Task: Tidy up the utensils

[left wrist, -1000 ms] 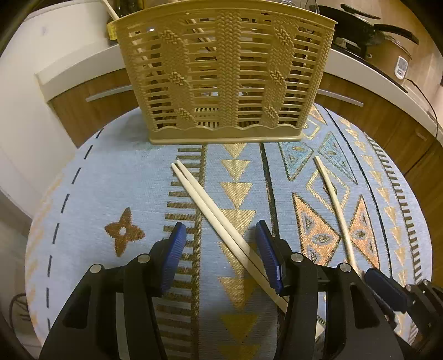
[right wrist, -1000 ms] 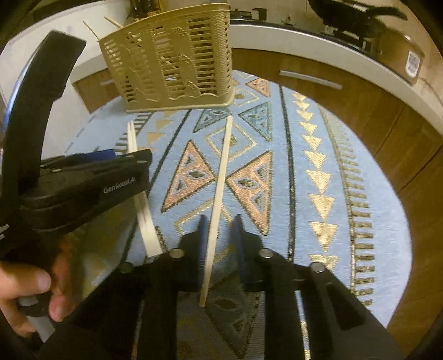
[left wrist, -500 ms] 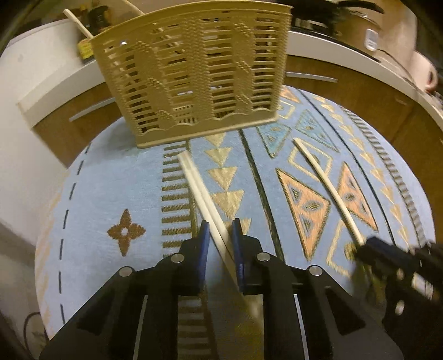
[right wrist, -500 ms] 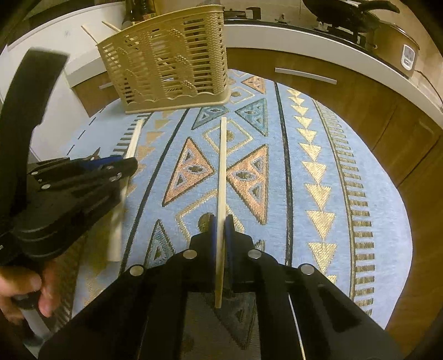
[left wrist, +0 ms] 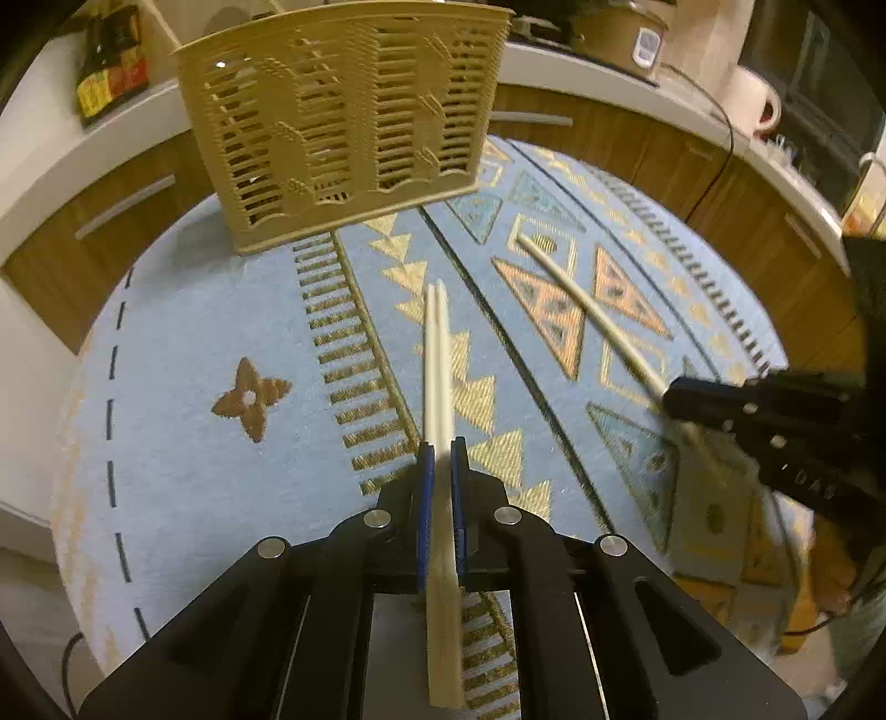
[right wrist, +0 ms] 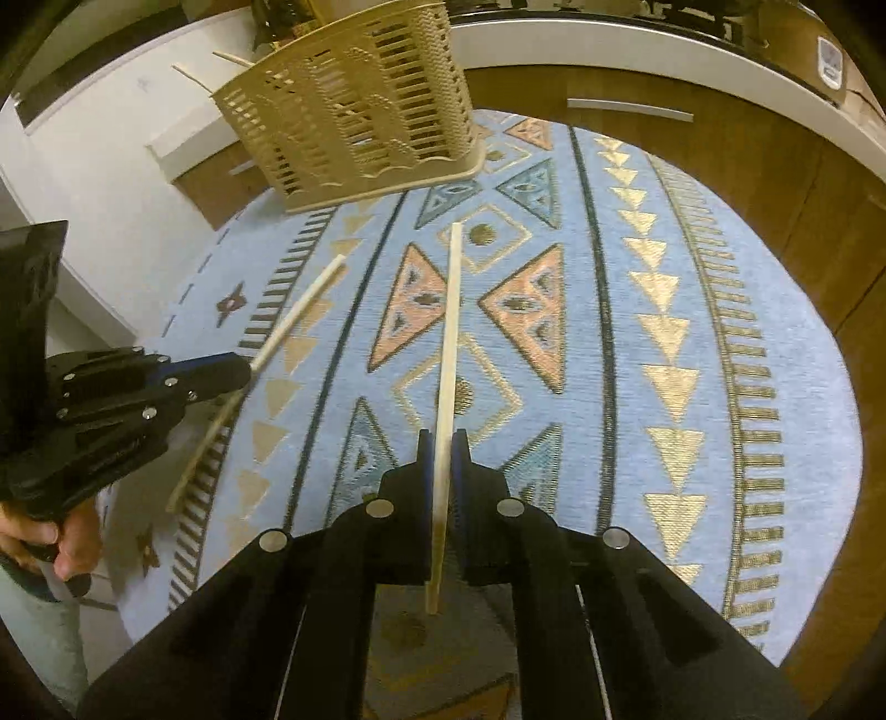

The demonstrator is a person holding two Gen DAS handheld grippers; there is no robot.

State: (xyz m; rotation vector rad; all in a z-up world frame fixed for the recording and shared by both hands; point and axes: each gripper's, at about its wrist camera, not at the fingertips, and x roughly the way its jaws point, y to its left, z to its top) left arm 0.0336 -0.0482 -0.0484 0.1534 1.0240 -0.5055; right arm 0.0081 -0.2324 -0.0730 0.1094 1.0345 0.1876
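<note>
My left gripper (left wrist: 437, 459) is shut on a pair of pale wooden chopsticks (left wrist: 437, 354), held side by side and pointing toward the tan slotted utensil basket (left wrist: 343, 122). My right gripper (right wrist: 441, 448) is shut on a single chopstick (right wrist: 449, 321) that points forward over the patterned blue cloth (right wrist: 692, 310). The basket (right wrist: 354, 105) stands at the far end of the table, with several sticks poking out of it. The right gripper (left wrist: 673, 396) shows at the right of the left wrist view with its chopstick (left wrist: 581, 299). The left gripper (right wrist: 243, 371) shows at the left of the right wrist view.
The round table's edge (left wrist: 72, 421) drops off on all sides. Wooden cabinets under a white counter (right wrist: 664, 39) curve behind the table. A cooker (left wrist: 614, 33) and a white mug (left wrist: 753, 105) sit on the counter. A dark jar (left wrist: 111, 61) stands at the back left.
Both grippers have closed on their chopsticks and raised them off the cloth. The left one's pair now points straight ahead. The basket looks farther away in both views.
</note>
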